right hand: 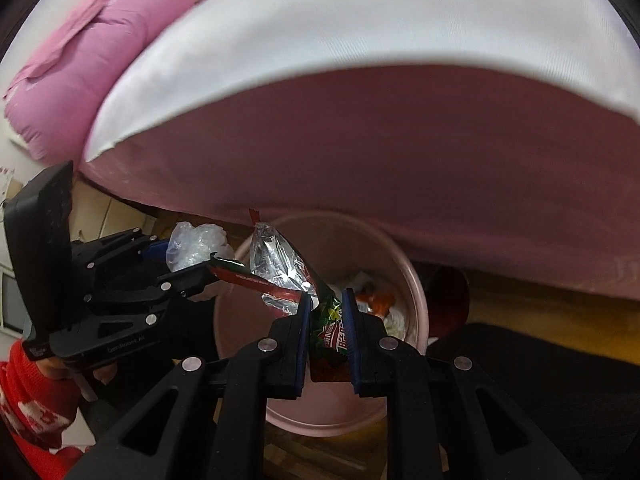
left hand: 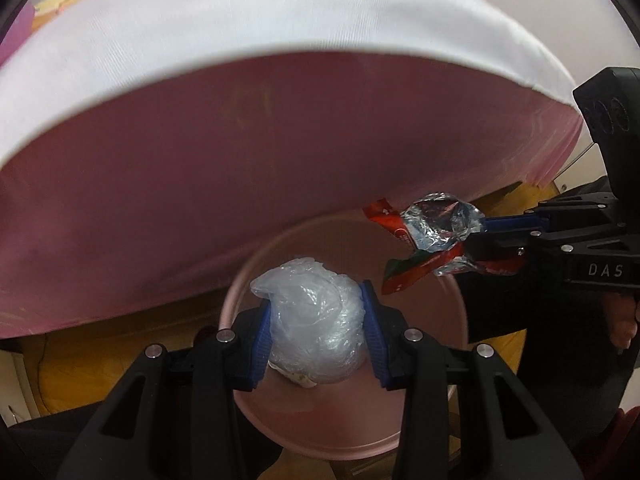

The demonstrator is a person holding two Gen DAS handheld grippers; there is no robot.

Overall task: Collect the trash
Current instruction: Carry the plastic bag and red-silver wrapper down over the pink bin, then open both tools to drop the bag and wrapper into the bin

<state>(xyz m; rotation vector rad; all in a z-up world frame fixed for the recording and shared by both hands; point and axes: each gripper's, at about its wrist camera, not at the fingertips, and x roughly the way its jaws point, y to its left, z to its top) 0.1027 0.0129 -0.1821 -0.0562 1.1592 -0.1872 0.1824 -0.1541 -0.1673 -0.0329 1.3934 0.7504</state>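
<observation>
I see the bed's white sheet (left hand: 280, 28) over a pink side panel (left hand: 240, 152), yellow floor (left hand: 80, 364) beneath. My left gripper (left hand: 316, 320) pinches a crumpled plastic ball (left hand: 316, 320) above the pink bin (left hand: 460, 312); my right gripper (right hand: 327, 332) pinches a foil snack wrapper (right hand: 280, 264) over it.

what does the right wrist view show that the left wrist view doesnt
Only the right wrist view shows trash already lying inside the pink bin, a pink pillow on the bed, and the red knitted sleeve behind the left tool.

Only the left wrist view shows the bin's bare inner floor and the right tool from the side.

Both show the bin below the white bed sheet, the left tool shut on a crumpled clear plastic wad, and the right tool shut on a red and silver snack wrapper.
</observation>
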